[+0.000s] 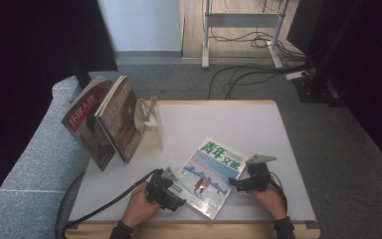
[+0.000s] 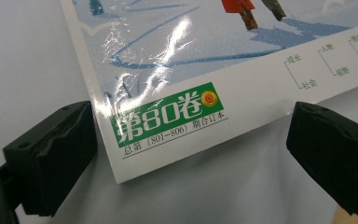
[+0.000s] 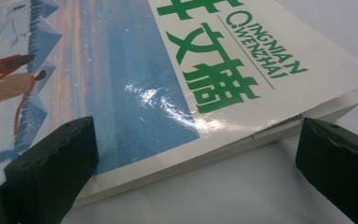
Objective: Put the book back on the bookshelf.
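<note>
A pale magazine with green title characters and a blue snowy cover [image 1: 209, 175] lies flat and skewed on the white table [image 1: 229, 122], near its front edge. My left gripper [image 1: 178, 200] is at the magazine's near left corner. In the left gripper view that corner, with its green label [image 2: 168, 114], lies between the wide-apart jaws of the open left gripper [image 2: 191, 156]. My right gripper [image 1: 234, 184] is at the magazine's right edge. In the right gripper view the right gripper [image 3: 196, 161] is open, straddling the thick page edge [image 3: 223, 147], touching nothing that I can make out.
At the table's back left, two magazines [image 1: 85, 127] [image 1: 123, 118] lean against a pale rack [image 1: 150, 127]. A black cable [image 1: 104, 206] trails off the front left. Grey carpet, cables and desk legs [image 1: 206, 35] lie beyond the table.
</note>
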{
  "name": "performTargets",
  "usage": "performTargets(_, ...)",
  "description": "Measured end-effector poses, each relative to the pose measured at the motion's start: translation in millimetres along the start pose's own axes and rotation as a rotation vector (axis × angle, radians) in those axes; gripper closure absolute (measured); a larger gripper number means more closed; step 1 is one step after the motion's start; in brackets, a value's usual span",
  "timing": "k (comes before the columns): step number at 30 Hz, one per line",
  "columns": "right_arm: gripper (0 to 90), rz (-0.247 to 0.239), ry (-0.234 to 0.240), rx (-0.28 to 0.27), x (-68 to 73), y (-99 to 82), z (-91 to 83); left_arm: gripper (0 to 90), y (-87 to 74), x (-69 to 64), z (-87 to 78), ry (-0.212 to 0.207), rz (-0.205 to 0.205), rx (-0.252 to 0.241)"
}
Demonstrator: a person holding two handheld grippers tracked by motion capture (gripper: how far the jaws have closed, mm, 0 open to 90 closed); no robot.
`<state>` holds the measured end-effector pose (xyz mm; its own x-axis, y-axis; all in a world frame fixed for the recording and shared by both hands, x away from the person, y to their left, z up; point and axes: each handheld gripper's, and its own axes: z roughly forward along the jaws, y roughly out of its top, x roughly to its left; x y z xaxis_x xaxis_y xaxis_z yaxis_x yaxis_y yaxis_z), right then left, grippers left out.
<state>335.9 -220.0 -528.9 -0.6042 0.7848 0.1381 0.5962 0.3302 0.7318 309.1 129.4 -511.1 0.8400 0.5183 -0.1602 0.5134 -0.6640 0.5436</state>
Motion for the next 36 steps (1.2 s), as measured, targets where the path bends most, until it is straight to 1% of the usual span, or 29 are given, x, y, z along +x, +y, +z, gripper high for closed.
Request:
performTargets(3,0.0,0.022,0.002,-0.001,-1.9,0.7,1.7,1.2,4.2,5.0,2.4,-0.021,0.0,-0.004)
performTargets(5,0.0,0.024,-0.006,0.003,-1.5,1.9,2.2,0.3,6.9,5.5,4.9,-0.013,0.003,-0.006)
performTargets(7,0.0,0.018,-0.005,0.006,-1.3,3.1,3.0,0.0,7.7,4.9,5.6,-0.013,-0.009,-0.007)
performTargets(10,0.0,0.018,-0.003,0.004,-1.7,4.2,4.5,0.4,5.7,1.2,4.8,-0.003,-0.009,-0.004)
performTargets(11,0.0,0.019,-0.005,0.003,-1.8,4.8,5.2,0.7,4.8,-0.5,4.5,-0.004,-0.017,-0.006)
performTargets(13,0.0,0.023,-0.007,0.004,-1.9,6.8,7.4,0.7,2.2,-4.0,3.8,-0.008,-0.022,-0.012)
performTargets(14,0.0,0.019,-0.006,0.005,-2.4,8.1,8.6,0.7,0.6,-6.1,3.7,-0.007,-0.015,-0.014)
performTargets(16,0.0,0.015,0.0,0.008,-3.4,10.8,11.0,0.7,-1.2,-9.8,2.7,-0.007,0.005,-0.003)
performTargets(19,0.0,0.009,0.008,0.018,-4.8,15.0,14.2,0.9,-0.9,-6.1,-1.1,-0.057,0.015,0.019)
performTargets(20,0.0,0.003,0.009,0.022,-5.2,16.4,15.1,1.3,-0.8,-3.8,-2.6,-0.073,0.014,0.019)
performTargets(21,0.0,0.003,0.011,0.025,-5.2,17.5,16.0,2.4,-1.1,-1.6,-4.1,-0.08,0.012,0.01)
performTargets(22,0.0,0.001,0.012,0.026,-5.5,18.5,16.8,2.3,-1.1,0.5,-5.5,-0.075,0.01,0.001)
performTargets(25,0.0,-0.004,0.017,0.02,-6.0,21.4,20.9,2.1,-1.5,7.7,-10.2,-0.037,0.011,-0.017)
performTargets(28,0.0,-0.012,0.028,0.027,-6.5,26.0,25.2,1.5,-3.0,15.0,-15.2,-0.013,0.012,-0.048)
performTargets(33,0.0,-0.026,0.045,0.035,-6.7,33.8,33.0,0.0,-2.4,21.3,-20.7,0.055,0.037,-0.048)
performTargets(34,0.0,-0.033,0.049,0.034,-7.0,35.2,34.7,0.0,-2.3,22.5,-20.9,0.067,0.043,-0.048)
performTargets(36,0.0,-0.042,0.058,0.036,-7.2,38.1,37.8,0.0,-1.7,25.2,-20.3,0.078,0.042,-0.057)
